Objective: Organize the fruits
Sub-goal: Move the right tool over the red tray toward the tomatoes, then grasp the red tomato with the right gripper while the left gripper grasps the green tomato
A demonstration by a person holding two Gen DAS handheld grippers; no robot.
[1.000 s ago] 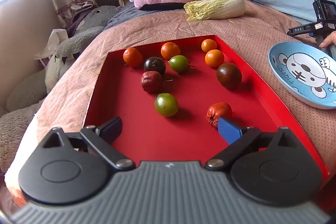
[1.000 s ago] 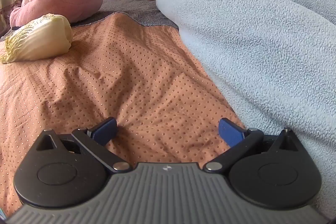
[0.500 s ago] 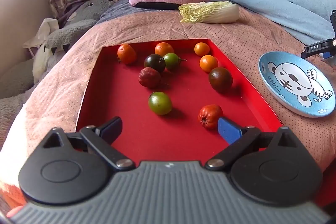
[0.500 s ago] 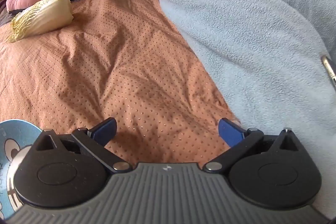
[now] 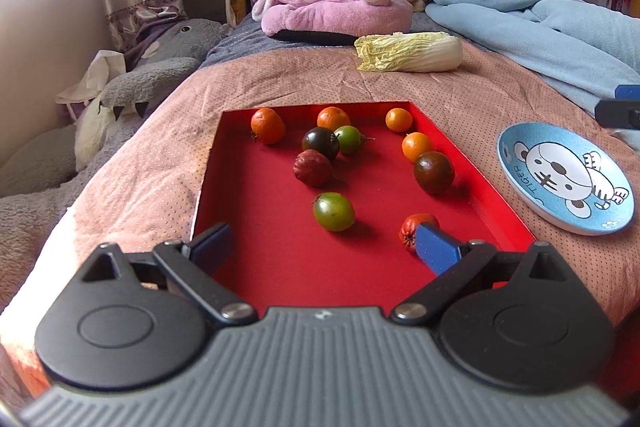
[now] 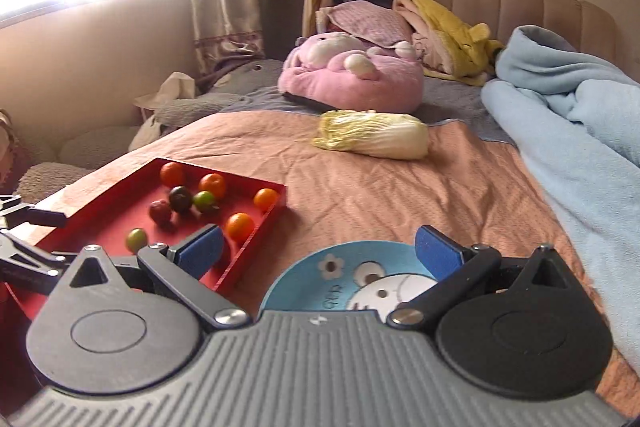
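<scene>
Nothing looks sorted yet: all the fruit lies loose in the red tray on the bed, and the blue plate just beside the tray's right side carries nothing that the pictures show, though the right gripper hides part of it in its own view. Nine fruits can be counted in the left wrist view: three orange ones near the far wall, a fourth orange one by the right wall, two dark ones, two green, a wrinkled dark red one, and a red one partly hidden behind the left tool's right finger. The left gripper hangs over the tray's near end, jaws spread wide and holding nothing, with the nearer green fruit closest to its centre line. The right gripper hovers over the plate, likewise spread and empty. By this reading the task is at its very start, with every piece left to pick up and, presumably, the plate as a place to gather some of them. A cabbage lies well beyond the tray, apart from the fruit.
</scene>
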